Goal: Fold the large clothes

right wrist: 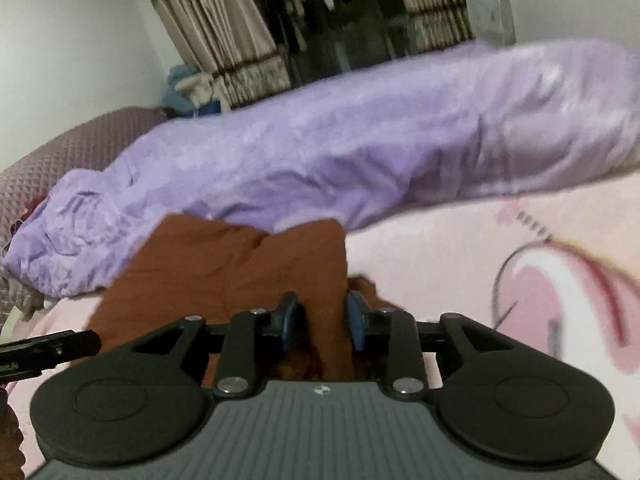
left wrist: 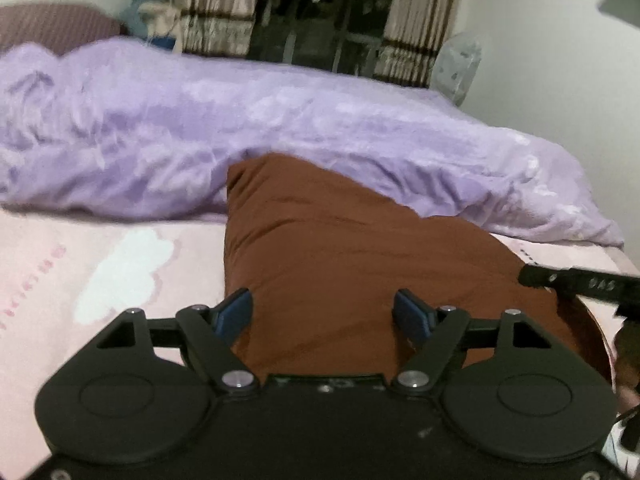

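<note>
A brown garment (left wrist: 340, 260) lies bunched on the pink bed sheet (left wrist: 100, 280), its far end against the purple duvet. My left gripper (left wrist: 323, 316) is open, its blue pads wide apart over the garment's near part. In the right wrist view the same brown garment (right wrist: 240, 272) lies ahead. My right gripper (right wrist: 322, 322) is closed on a fold of it; brown cloth fills the narrow gap between the blue pads. The right gripper's finger (left wrist: 576, 278) shows at the right edge of the left wrist view.
A rumpled purple duvet (left wrist: 240, 132) runs across the far side of the bed. A mauve headboard (right wrist: 60, 152) is at the left, with curtains (left wrist: 212, 4) and a dark window behind. A fan (left wrist: 458, 68) stands at the far right.
</note>
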Demonstrator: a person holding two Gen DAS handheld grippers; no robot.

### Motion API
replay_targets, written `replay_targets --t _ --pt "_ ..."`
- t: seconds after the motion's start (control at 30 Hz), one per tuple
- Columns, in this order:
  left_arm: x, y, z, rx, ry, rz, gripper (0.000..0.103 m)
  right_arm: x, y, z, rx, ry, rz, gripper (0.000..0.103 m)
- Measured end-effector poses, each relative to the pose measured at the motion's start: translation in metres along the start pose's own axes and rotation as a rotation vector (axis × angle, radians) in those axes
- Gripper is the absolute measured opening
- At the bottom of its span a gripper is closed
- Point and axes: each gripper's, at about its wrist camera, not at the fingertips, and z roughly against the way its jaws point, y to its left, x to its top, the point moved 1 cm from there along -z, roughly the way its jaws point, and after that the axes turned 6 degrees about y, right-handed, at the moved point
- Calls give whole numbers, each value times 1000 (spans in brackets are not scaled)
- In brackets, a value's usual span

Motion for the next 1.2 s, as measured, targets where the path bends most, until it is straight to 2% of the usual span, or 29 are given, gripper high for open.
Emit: replay_targets --t 0.1,0.2,0.27,0.3,0.33,0.47,0.67,0.83,1.07,1.13,1.2 --pt "-11 -10 33 -2 -50 -49 78 -5 11 38 -4 -64 38 35" --pt "-26 -15 51 -30 -49 -42 78 -19 21 70 2 -107 62 35" --pt "-38 -18 58 -65 -35 -24 77 -28 27 78 15 -103 74 25" --pt "-44 -20 59 -84 -24 -20 77 -35 29 78 17 -94 79 16" --pt "-48 -22 59 -100 -12 -21 77 -38 31 78 16 -88 82 13" --pt "-65 -28 44 -105 61 -34 77 -55 33 59 -43 -43 108 9" --pt "-88 -24 22 -90 55 -42 78 -85 21 31 -89 10 94 1" --pt "-97 -26 20 -74 18 -56 80 -98 15 29 -82 -21 77 0" --pt "-85 -26 30 -83 19 -28 80 -83 18 36 -71 13 49 0" --pt "-72 -24 37 -70 3 -21 80 -71 21 43 -41 17 26 9" --pt "-56 -21 41 -51 -11 -14 80 -55 25 50 -9 -5 18 12"
